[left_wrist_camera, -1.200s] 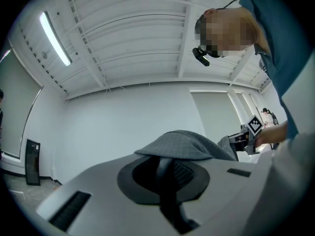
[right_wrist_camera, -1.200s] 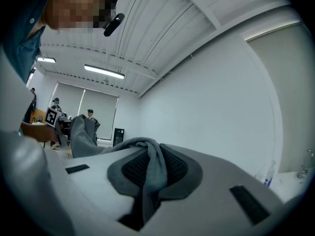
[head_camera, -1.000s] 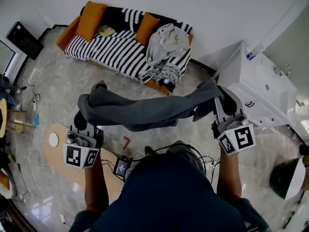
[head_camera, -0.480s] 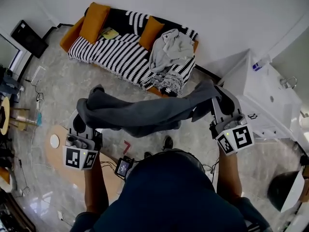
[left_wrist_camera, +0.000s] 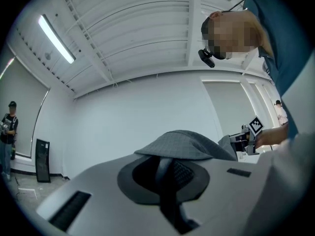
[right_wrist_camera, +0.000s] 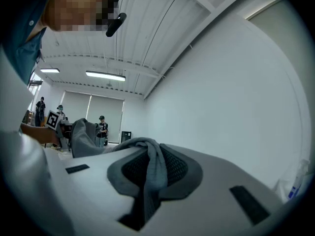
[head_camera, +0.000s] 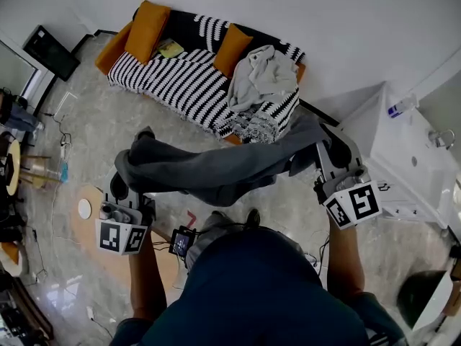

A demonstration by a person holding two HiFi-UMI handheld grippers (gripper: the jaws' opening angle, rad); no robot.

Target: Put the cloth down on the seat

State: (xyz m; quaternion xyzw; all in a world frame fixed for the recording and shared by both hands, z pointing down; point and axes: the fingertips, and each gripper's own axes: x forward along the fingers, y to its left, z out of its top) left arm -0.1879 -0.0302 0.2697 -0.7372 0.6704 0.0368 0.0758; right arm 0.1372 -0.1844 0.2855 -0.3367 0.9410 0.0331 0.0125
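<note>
A dark grey cloth [head_camera: 216, 168] hangs stretched in the air between my two grippers, sagging in the middle. My left gripper [head_camera: 144, 137] is shut on its left end, and the fabric [left_wrist_camera: 189, 144] bunches over the jaws [left_wrist_camera: 167, 168]. At the other end my right gripper [head_camera: 325, 137] is shut on the cloth, with a fold [right_wrist_camera: 147, 159] pinched between its jaws [right_wrist_camera: 151, 173]. The seat is a sofa [head_camera: 180, 78] with a black-and-white striped cover, across the floor beyond the cloth.
A light grey garment [head_camera: 263, 78] lies heaped on the sofa's right end. Two orange cushions [head_camera: 148, 20] [head_camera: 234, 45] lean on its back. A white cabinet [head_camera: 407, 150] stands at right, a wooden table [head_camera: 90, 233] at lower left. People [right_wrist_camera: 102, 128] stand far off.
The sofa has slid rightward and slightly lower in the head view as the person steps. Both grippers keep their hold and the cloth stays stretched.
</note>
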